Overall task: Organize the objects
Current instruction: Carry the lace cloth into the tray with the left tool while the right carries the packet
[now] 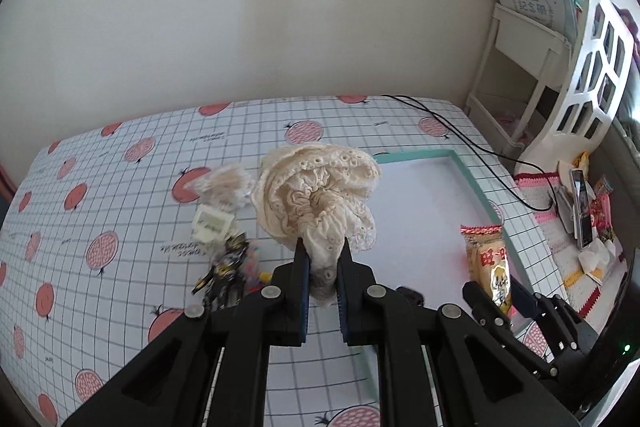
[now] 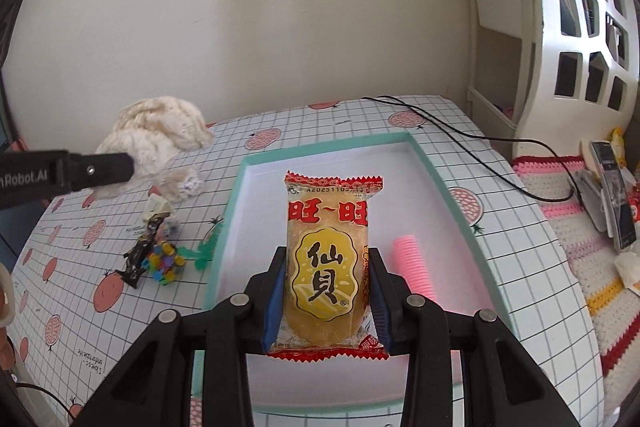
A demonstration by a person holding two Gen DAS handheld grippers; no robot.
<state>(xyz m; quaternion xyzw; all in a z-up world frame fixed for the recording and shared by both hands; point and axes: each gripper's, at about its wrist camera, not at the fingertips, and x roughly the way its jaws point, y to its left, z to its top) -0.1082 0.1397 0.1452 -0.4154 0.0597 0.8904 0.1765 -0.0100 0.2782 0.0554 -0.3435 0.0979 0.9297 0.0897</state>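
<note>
both grippers are loaded and held above the worktop, so the step in hand looks like carrying two things to the shallow teal-rimmed tray for sorting. the left gripper has its fingers clenched tight on a cream lace scrunchie, which hangs in the air beside the tray's left rim, with the cloth bunched above the fingertips. the right gripper has its fingers closed on the two long sides of a rice cracker packet, held lengthways over the white floor of the tray.

inside the tray a pink ribbed tube lies just right of the packet. left on the worktop outside the tray are a fluffy beige scrunchie, a small white box, a dark toy figure and a cluster of coloured blocks.

the next move, as i judge it, calls for lowering the packet to a bare part of the tray floor clear of the pink tube, then easing the fingers apart; the left hand has to bring the scrunchie across the rim before letting go, since it is soft and may snag on the fingers.

the packet reads "旺~旺" in red and "仙贝" in black on a yellow badge, with a stamped code along the top that is too blurred to trust. the side of the left gripper shows "nRobot.AI". a grey card on the rack behind reads "毕业纪念册". the tablecloth has small printed lettering, too fine to read.
</note>
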